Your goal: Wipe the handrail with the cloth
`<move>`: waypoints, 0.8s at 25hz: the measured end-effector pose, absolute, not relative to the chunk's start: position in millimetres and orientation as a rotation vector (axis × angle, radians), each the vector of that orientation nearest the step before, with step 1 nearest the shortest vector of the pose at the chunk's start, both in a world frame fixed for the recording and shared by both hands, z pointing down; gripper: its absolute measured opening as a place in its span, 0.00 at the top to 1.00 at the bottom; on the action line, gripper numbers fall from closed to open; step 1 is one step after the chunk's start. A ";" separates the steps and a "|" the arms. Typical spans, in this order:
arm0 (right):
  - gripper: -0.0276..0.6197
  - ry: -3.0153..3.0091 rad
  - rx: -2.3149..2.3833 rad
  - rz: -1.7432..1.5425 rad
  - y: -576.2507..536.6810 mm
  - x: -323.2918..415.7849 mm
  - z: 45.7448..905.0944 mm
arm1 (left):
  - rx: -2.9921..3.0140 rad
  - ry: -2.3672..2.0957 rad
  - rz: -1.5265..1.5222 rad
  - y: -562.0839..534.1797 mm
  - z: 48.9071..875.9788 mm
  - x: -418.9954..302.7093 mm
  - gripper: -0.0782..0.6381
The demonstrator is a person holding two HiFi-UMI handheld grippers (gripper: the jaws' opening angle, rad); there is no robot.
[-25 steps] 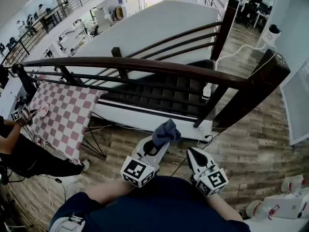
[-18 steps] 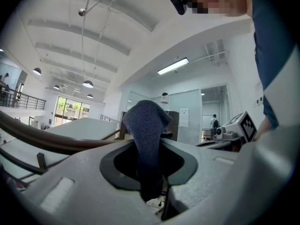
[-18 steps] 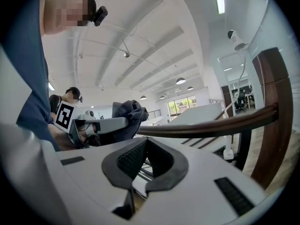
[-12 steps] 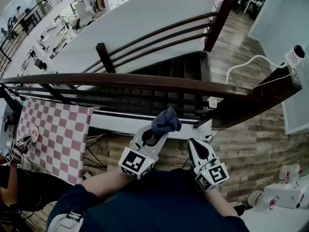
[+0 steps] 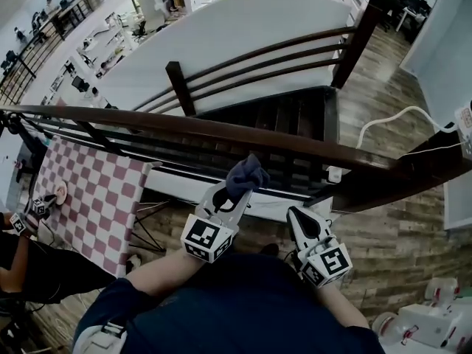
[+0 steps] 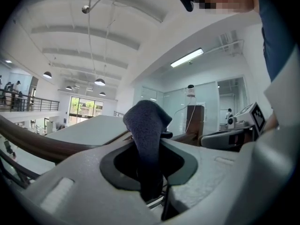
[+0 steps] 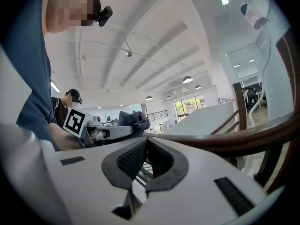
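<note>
A dark brown wooden handrail [image 5: 221, 130] runs across the head view from the left edge to a post at the right. My left gripper [image 5: 230, 190] is shut on a dark blue cloth [image 5: 244, 175], and the cloth's bunched top sits just below the rail. In the left gripper view the cloth [image 6: 146, 139] stands up between the jaws with the handrail [image 6: 51, 146] behind it. My right gripper [image 5: 297, 218] is shut and empty, lower and to the right. The right gripper view shows the handrail [image 7: 225, 142] crossing ahead and the cloth [image 7: 133, 120] at left.
A stairwell [image 5: 295, 127] drops away beyond the rail, with a second railing [image 5: 265, 65] on its far side. A red and white checked table [image 5: 88, 190] stands at the left with a person's hand [image 5: 15, 223] by it. White equipment [image 5: 420, 323] lies on the wooden floor at lower right.
The view has swung, so the handrail now sits a little lower and closer. My left gripper has risen slightly, which brings the cloth up near the rail. The right gripper has hardly moved.
</note>
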State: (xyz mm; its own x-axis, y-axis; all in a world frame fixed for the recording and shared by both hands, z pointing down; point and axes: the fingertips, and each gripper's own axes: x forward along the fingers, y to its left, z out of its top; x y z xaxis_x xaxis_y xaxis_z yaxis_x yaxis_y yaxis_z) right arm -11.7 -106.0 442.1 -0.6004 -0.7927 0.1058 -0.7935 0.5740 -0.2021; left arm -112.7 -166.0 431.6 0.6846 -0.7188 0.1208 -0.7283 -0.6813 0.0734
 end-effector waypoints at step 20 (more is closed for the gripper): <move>0.94 -2.869 1.238 0.345 -157.4 -11.8 443.6 | 2.648 -1.506 0.418 -290.8 472.2 -138.9 0.76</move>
